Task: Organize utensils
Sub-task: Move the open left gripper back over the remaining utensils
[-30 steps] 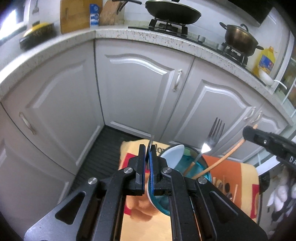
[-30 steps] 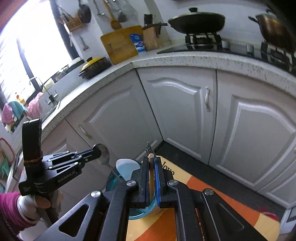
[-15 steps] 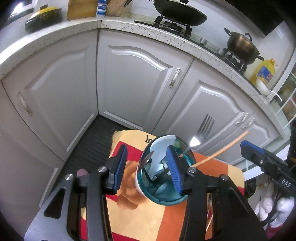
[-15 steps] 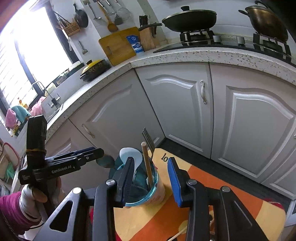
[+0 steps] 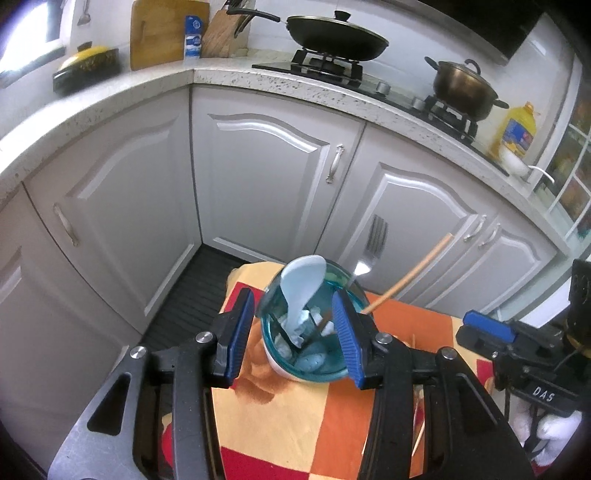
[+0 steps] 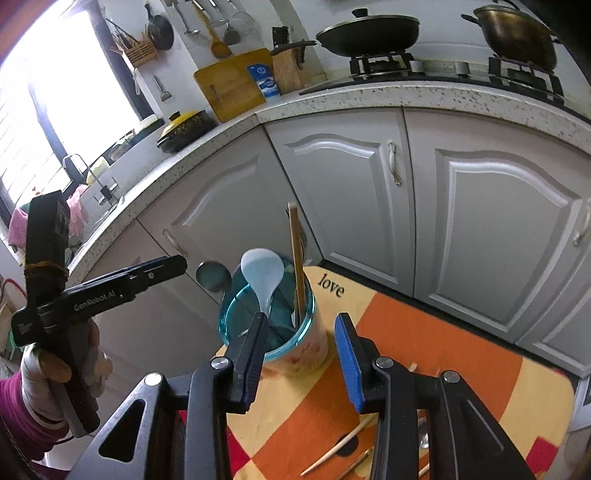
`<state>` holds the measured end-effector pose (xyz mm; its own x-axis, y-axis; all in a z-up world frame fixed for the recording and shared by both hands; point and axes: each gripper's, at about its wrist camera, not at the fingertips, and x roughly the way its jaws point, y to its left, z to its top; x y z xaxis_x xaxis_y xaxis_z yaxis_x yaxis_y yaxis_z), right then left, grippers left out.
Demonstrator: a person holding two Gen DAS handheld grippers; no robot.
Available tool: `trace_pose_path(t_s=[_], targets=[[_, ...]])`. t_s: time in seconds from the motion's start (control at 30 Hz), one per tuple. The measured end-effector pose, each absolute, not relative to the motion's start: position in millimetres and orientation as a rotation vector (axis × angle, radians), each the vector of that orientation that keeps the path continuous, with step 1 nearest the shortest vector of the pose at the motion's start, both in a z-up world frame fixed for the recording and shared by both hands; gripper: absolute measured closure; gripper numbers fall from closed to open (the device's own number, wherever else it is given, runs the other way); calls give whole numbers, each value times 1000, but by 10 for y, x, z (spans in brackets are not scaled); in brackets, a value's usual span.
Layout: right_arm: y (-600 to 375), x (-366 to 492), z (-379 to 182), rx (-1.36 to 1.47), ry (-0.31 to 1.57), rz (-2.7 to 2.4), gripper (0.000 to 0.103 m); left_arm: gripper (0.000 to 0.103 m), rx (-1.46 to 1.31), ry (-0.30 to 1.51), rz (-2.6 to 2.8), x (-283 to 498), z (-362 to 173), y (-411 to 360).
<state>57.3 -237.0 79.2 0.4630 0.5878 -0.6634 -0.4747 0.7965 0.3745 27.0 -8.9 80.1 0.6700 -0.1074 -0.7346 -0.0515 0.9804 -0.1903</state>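
Observation:
A blue-rimmed glass cup [image 5: 306, 363] [image 6: 271, 328] stands on a small table with an orange and yellow cloth [image 5: 306, 417] [image 6: 436, 350]. It holds a pale blue spoon [image 5: 301, 291] [image 6: 262, 277], a metal fork [image 5: 373, 245], a wooden chopstick [image 5: 410, 275] [image 6: 296, 254] and a metal spoon [image 6: 213, 275]. My left gripper [image 5: 295, 332] is open and empty, above the cup. My right gripper [image 6: 301, 350] is open and empty just in front of the cup; it also shows in the left wrist view [image 5: 487, 332].
Loose wooden chopsticks [image 6: 340, 448] lie on the cloth near the front edge. White cabinet doors [image 5: 266, 184] stand close behind the table. The counter above carries a black pan [image 5: 336, 37], a pot [image 5: 463, 86] and a cutting board [image 5: 162, 33].
Both grippers opened: the left let go of the metal spoon, the right let go of the chopstick, both now in the cup. Both grippers have drawn back from it.

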Motion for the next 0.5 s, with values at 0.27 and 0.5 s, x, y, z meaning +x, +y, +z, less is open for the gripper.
trace_pose_path(t_s=[0.27, 0.5], targets=[[-2598, 253, 660, 146, 897, 620, 66, 60, -143, 828, -70, 37, 811, -421], [-2914, 74, 460, 160, 939, 562, 66, 60, -96, 836, -124, -106, 743, -743]])
